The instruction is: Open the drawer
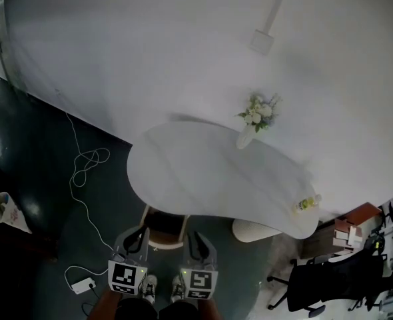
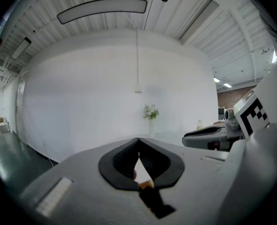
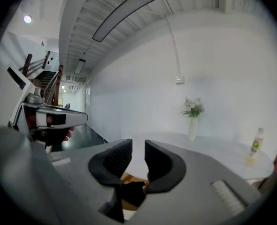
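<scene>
While one vase [image 1: 246,137] and one bottle [image 1: 306,205] top the table [image 1: 196,179], left gripper [image 2: 138,140] is pressed together, right gripper [image 3: 138,146] spread.

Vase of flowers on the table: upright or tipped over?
Upright: the vase stands on its base on the white table, flowers pointing up.

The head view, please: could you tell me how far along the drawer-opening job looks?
Done: nothing; no drawer shows in any view. In hand: the left gripper, jaws together, and the right gripper, jaws slightly apart, both empty, held short of the white table. Still to do: find the drawer, grip it and pull it open.
</scene>
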Demonstrator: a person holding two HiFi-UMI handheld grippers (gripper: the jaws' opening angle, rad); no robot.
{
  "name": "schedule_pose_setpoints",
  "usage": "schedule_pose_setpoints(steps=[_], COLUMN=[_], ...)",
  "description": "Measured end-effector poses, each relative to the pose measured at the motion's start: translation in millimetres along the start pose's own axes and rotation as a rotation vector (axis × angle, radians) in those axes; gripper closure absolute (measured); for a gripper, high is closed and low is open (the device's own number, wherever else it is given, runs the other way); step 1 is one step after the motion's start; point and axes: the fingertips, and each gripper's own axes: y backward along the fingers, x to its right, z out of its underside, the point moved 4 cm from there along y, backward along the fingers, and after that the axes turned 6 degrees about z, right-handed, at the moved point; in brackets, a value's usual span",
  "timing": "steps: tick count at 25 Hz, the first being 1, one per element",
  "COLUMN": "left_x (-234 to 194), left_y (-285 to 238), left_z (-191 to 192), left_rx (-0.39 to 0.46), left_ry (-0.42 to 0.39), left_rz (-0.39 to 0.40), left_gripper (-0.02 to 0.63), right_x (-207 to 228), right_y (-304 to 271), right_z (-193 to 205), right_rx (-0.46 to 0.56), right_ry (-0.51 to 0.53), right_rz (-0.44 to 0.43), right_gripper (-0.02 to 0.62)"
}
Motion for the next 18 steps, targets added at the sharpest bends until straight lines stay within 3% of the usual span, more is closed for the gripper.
schedule_pose_setpoints(steps=[10, 18], left_x=[23, 32], left_y=[9, 17], left_z=[-43, -51], left_rx=[0.041, 0.048], left_ry=[-0.017, -0.047], left_rz=[0.064, 0.095], left_gripper=[0.595, 0.595], right_x=[27, 33], right_y=[45, 68], right_z=[-59, -62], right_rx=[0.113, 0.134], right_ry=[0.002, -0.015], right_rz=[0.106, 0.154], right_gripper=[0.561, 0.589])
